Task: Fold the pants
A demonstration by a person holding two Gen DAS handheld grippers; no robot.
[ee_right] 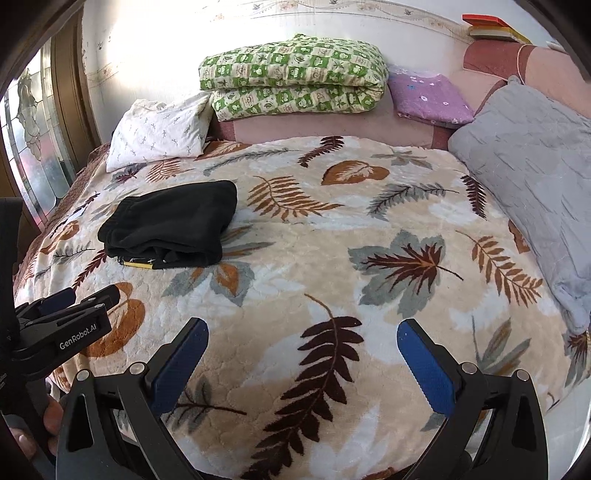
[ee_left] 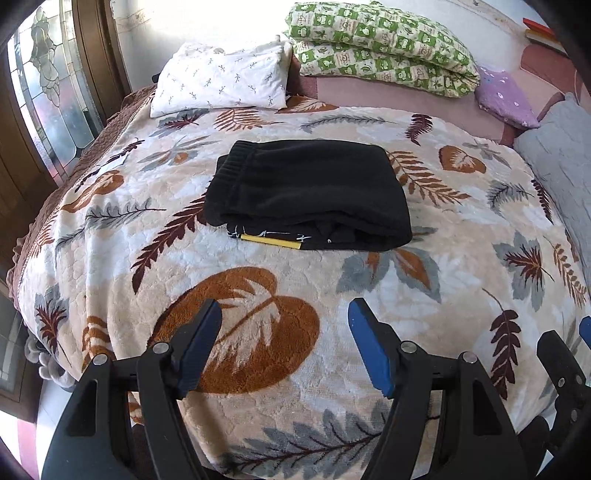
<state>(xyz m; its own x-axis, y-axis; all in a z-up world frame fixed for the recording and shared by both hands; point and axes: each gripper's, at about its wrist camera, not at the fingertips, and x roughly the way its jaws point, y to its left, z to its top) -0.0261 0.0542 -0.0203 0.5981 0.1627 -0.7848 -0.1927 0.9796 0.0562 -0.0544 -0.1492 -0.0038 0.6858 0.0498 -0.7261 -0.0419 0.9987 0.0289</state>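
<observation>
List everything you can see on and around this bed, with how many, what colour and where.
pants: one, black, folded in a stack on the blanket, yellow strip at the near edge
blanket: one, cream with brown and grey leaves, covering the bed
white pillow: one, small grey sprigs, far left of the bed
green quilt: one, green and cream checks, folded at the far side by the wall
purple cushion: one, flowered, right of the quilt
grey pillow: one, right side of the bed
books: a small stack, red on top, far right ledge
left hand-held gripper: black with blue pads, open, empty
right hand-held gripper: same, open, empty
</observation>
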